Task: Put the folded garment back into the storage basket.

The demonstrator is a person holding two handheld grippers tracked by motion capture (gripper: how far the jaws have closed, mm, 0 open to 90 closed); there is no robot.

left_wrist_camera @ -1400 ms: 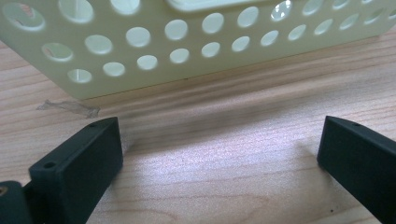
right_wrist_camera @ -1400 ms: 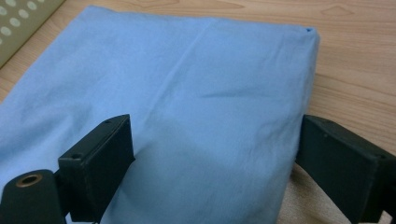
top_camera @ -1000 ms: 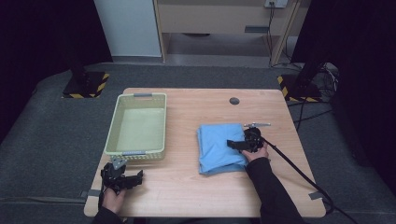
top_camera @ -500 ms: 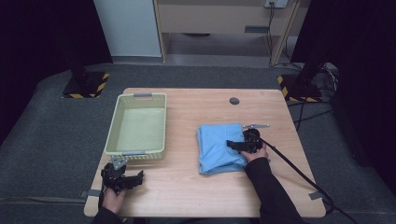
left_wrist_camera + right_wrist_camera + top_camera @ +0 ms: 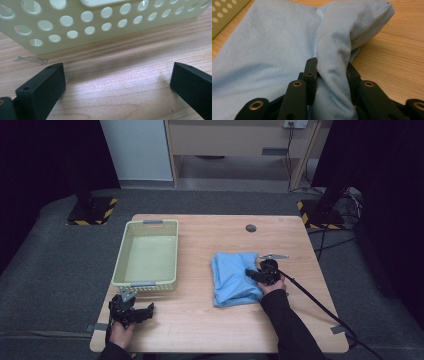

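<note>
High view: folded light-blue cloth (image 5: 232, 277) lies right of centre on wooden table (image 5: 200, 330). Right gripper (image 5: 254, 274) at cloth's 3 o'clock edge. Left gripper (image 5: 145, 311) at table's 7 o'clock, just below perforated pale-green plastic basket (image 5: 148, 259).

Left gripper view: jaws spread wide over bare wood, basket wall at 12 o'clock.

Right gripper view: jaws just closed, pinching raised fold of cloth.
</note>
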